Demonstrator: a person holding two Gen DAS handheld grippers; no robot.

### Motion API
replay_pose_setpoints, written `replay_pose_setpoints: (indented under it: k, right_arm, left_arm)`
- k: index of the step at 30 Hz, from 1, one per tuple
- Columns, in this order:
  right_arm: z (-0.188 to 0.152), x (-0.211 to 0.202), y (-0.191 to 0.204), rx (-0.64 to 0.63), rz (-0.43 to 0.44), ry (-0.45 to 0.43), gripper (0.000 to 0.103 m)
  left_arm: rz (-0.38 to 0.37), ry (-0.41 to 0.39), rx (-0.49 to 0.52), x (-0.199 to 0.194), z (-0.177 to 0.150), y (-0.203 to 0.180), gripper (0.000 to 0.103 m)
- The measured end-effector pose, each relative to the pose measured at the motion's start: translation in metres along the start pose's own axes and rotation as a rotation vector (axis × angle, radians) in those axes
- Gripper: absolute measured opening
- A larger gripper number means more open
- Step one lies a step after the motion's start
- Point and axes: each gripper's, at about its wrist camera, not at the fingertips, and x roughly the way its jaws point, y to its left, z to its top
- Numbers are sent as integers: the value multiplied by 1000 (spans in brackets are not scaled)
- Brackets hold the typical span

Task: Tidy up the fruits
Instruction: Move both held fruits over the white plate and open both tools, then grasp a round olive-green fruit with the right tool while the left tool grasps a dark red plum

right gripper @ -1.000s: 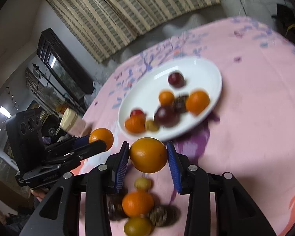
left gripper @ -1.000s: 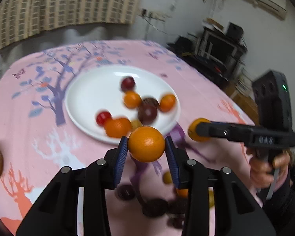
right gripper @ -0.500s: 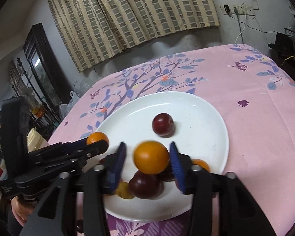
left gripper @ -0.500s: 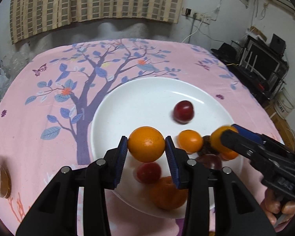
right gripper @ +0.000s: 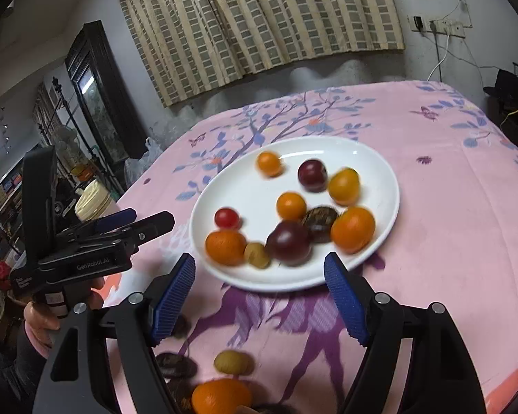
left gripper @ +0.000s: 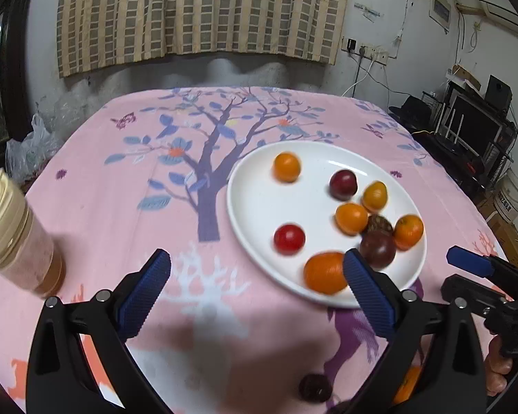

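A white plate (left gripper: 255,186) (right gripper: 380,169) on the pink tablecloth holds several small fruits: orange ones, dark plums and a red one (left gripper: 289,239) (right gripper: 227,217). One orange fruit (left gripper: 286,166) (right gripper: 269,163) lies at the plate's far side, another (left gripper: 375,195) (right gripper: 344,186) beside a dark plum (left gripper: 343,184) (right gripper: 312,175). My left gripper (left gripper: 257,281) is open and empty, held near the plate's front-left rim. My right gripper (right gripper: 260,281) is open and empty at the plate's near rim. More fruits lie off the plate near me, an orange one (right gripper: 221,396) and a yellowish one (right gripper: 233,362).
A jar with a cream lid (left gripper: 13,234) (right gripper: 92,200) stands at the table's left. A dark fruit (left gripper: 315,388) lies on the cloth near the front edge. Shelves and electronics (left gripper: 473,131) stand beyond the table's right side. A dark cabinet (right gripper: 96,103) stands left.
Both grippers held orange fruits over the plate; both have opened and pulled back, and the two fruits now lie on the plate.
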Motion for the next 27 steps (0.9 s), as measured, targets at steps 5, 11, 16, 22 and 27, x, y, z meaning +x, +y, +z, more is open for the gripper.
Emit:
replay_pose_setpoints:
  k: [5, 11, 16, 22, 27]
  right_arm:
    - [-27, -20, 14, -45, 9, 0, 78]
    - [-78, -57, 24, -15, -23, 14, 76]
    - [-115, -59, 44, -59, -122, 97, 60]
    - [-126, -46, 48, -54, -128, 152, 48]
    - [-124, -36, 47, -47, -145, 174, 43]
  left_arm:
    - [30, 14, -14, -11, -21, 14, 98]
    - [16, 44, -80, -19, -27, 31, 98]
    - [-25, 43, -102, -28, -29, 34, 98]
    - [-12, 42, -76, -31, -33, 30, 98]
    - [-14, 40, -81, -33, -36, 33, 98]
